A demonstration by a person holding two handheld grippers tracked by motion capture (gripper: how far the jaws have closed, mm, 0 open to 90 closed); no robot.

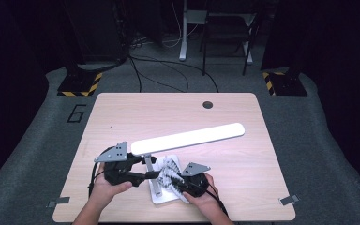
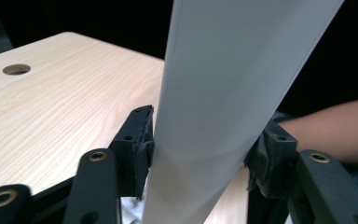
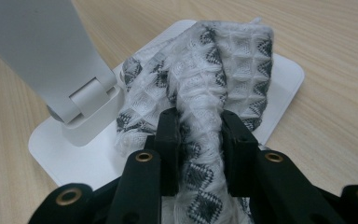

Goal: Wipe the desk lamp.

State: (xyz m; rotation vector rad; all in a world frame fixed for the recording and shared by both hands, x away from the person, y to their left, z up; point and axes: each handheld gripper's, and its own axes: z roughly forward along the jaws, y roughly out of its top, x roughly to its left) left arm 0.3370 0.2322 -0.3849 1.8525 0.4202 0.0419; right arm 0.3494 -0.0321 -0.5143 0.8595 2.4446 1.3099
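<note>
A white desk lamp (image 1: pixel 187 137) stands at the near edge of the desk (image 1: pixel 122 112). The left gripper (image 2: pixel 200 154) clamps the lamp's upright arm between its jaws. On the lamp's flat base (image 3: pixel 284 74) lies a patterned cloth (image 3: pixel 223 60); the right gripper (image 3: pixel 200 140) pinches a fold of that cloth in narrow jaws.

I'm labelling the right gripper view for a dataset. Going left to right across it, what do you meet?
Lamp arm → its hinge on the white lamp base → patterned cloth pinched by the right gripper → bare table.
</note>
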